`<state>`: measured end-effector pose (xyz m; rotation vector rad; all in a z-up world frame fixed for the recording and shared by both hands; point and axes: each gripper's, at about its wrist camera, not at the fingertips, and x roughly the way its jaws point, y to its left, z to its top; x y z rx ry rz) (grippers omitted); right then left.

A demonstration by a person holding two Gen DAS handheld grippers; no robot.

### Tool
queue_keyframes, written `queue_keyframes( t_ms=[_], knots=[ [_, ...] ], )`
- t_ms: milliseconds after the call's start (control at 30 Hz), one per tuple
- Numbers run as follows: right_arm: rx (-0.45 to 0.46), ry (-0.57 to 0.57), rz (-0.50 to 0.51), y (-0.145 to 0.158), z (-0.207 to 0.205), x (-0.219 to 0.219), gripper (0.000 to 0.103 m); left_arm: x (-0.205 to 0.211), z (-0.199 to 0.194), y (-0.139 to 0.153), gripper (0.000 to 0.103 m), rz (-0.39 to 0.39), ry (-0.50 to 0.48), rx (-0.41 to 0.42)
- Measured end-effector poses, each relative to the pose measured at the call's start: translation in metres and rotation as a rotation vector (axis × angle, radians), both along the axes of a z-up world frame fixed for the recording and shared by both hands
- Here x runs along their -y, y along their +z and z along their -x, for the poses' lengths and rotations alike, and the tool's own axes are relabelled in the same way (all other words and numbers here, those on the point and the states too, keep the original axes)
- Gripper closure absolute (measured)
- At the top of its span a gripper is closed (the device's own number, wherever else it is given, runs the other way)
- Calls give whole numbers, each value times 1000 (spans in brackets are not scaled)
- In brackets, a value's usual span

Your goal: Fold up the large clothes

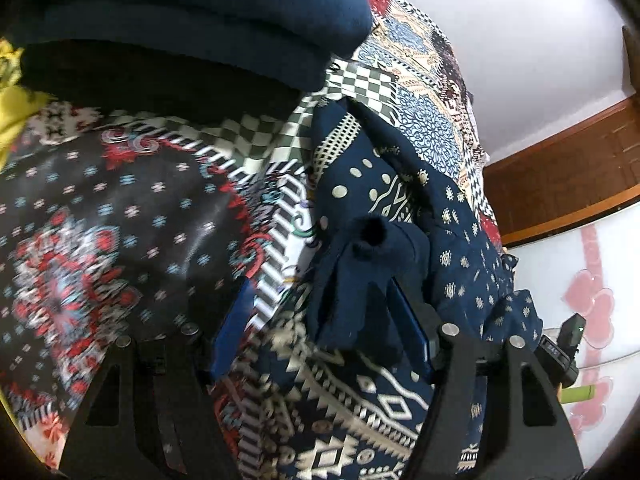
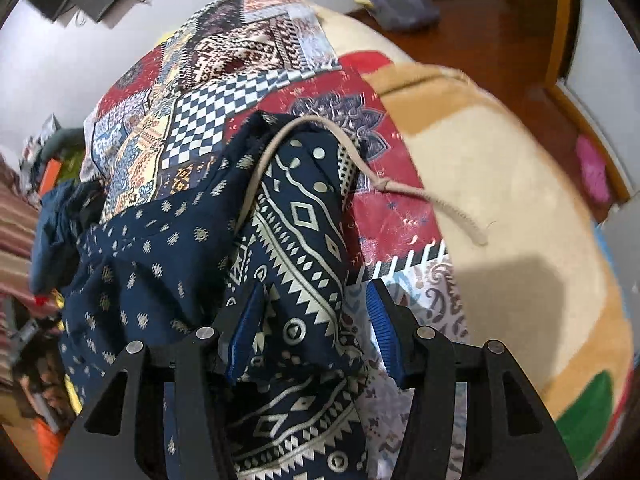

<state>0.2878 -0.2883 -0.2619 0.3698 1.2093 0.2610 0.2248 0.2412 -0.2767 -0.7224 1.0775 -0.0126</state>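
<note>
A: Nearest the left wrist camera, the left gripper (image 1: 320,336) has its blue pads spread; a fold of the navy printed garment (image 1: 404,216) hangs between them and lies against the pad at 3 o'clock, but they do not pinch it.

B: And the right gripper (image 2: 316,328)?

A: Also spread. The same garment (image 2: 296,240) lies between its pads on the patchwork bedspread (image 2: 192,120), not pinched.

B: What does only one view show?

A: The right view alone shows a beige drawstring (image 2: 400,188) at 1 o'clock and a cream blanket (image 2: 500,184) at 3 o'clock. The left view alone shows folded dark blue clothes (image 1: 200,4) at 11 o'clock.

B: Any writing?

A: None that I can read.
</note>
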Motion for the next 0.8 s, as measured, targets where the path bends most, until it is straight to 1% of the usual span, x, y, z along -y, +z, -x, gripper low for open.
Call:
queue_keyframes(
  t_ms=[100, 167, 267, 300, 333, 367, 400, 433, 467, 500, 533, 600, 667, 733, 800],
  knots=[
    [-12, 16, -47, -4, -7, 0, 53, 0, -13, -7, 35, 0, 10, -13],
    [-23, 40, -77, -12, -14, -3, 53, 0, -22, -11, 35, 5, 16, -6],
    [-30, 46, -97, -19, -23, -7, 53, -1, -35, -13, 36, -3, 9, 3],
    [-22, 46, -95, -18, -25, -9, 54, 0, -39, -13, 38, -16, 5, 2],
    [-17, 50, -88, -16, -27, -11, 54, 0, -42, -12, 42, -31, 0, 3],
    [-11, 56, -76, -15, -29, -15, 59, 3, -44, -10, 45, -55, -9, 8],
    [-8, 64, -67, -14, -30, -17, 67, 7, -47, -7, 52, -85, -24, 19],
    [-6, 78, -59, -14, -31, -21, 71, 10, -51, -3, 63, -122, -34, 29],
    [4, 93, -39, -12, -32, -25, 78, 11, -53, 0, 69, -152, -35, 32],
    [18, 106, -19, -8, -32, -28, 83, 14, -55, 4, 82, -194, -39, 33],
    [37, 118, -5, -5, -32, -30, 85, 17, -56, 8, 93, -223, -48, 37],
    [101, 126, 25, 11, -27, -34, 89, 24, -63, 17, 95, -254, -56, 47],
    [163, 129, 51, 27, -24, -37, 90, 32, -66, 30, 96, -315, -65, 63],
    [231, 134, 67, 48, -20, -41, 90, 39, -66, 48, 96, -372, -74, 109],
    [285, 151, 68, 68, -18, -44, 90, 46, -64, 69, 96, -401, -79, 157]
  ],
)
